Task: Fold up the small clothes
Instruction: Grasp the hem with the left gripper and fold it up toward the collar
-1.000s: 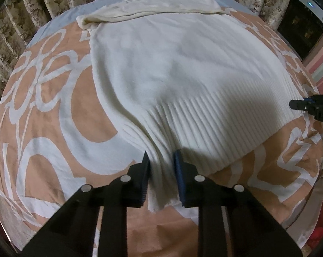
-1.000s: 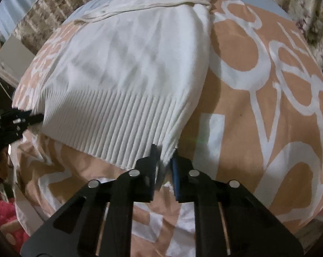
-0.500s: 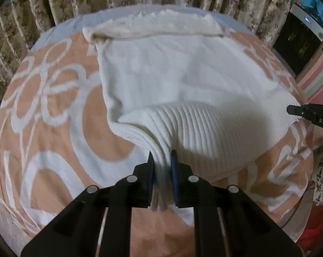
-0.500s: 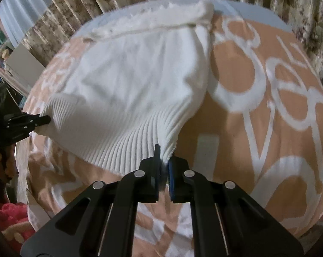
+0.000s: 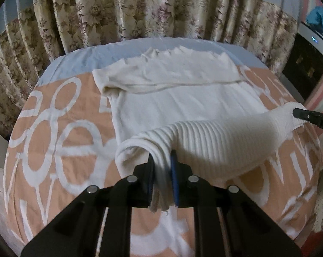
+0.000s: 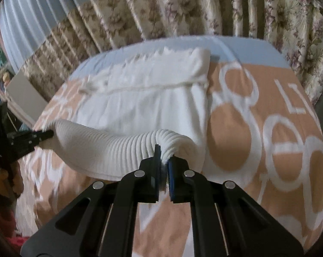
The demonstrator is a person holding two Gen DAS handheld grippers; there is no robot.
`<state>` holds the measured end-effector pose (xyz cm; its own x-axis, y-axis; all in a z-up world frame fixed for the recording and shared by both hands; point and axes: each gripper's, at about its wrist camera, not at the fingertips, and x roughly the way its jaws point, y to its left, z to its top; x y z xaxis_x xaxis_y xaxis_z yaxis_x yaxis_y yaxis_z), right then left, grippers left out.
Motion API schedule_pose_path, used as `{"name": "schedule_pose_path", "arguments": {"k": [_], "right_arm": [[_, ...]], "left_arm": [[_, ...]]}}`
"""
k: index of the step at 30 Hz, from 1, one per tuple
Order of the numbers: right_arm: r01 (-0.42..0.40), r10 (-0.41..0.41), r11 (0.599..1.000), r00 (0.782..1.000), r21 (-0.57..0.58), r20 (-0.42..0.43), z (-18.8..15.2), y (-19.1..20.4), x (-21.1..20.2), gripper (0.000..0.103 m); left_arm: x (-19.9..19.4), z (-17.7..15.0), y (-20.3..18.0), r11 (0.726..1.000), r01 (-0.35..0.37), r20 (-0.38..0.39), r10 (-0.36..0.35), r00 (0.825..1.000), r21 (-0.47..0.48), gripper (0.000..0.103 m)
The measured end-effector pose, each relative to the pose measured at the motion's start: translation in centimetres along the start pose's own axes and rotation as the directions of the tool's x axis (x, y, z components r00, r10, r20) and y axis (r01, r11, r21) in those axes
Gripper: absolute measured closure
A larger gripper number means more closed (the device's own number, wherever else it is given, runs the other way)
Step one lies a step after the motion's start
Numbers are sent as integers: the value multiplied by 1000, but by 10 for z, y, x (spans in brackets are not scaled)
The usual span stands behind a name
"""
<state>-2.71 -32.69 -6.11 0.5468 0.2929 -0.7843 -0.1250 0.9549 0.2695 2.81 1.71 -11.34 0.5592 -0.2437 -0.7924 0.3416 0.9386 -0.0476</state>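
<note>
Cream sweater pinched at both hem corners above a patterned bed

The left gripper point(image 5: 162, 167) clamps the near-left corner of the ribbed hem of the cream sweater point(image 5: 182, 107), a little cloth hanging below its jaws. The right gripper point(image 5: 298, 113) reaches in from the right edge and touches the hem's other corner, so the ribbed band arches up between them. The rest of the sweater lies on an orange-and-white bedspread point(image 5: 43, 132), its far end folded over. Floral curtains point(image 5: 140, 8) hang behind the bed.
</note>
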Motion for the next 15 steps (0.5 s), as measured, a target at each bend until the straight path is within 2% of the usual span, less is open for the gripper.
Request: {"name": "schedule_pose_path", "arguments": {"k": [8,15], "right_arm": [[6,-6,1000,998,0,60,59,-4,33,97],[6,-5,1000,991,-7,137,122,-8,61,97]], "left_arm": [[21,50,16,999,-35,64,35,997,-1,88],[35,114,35,996,-84,128,83,988,5,89]]}}
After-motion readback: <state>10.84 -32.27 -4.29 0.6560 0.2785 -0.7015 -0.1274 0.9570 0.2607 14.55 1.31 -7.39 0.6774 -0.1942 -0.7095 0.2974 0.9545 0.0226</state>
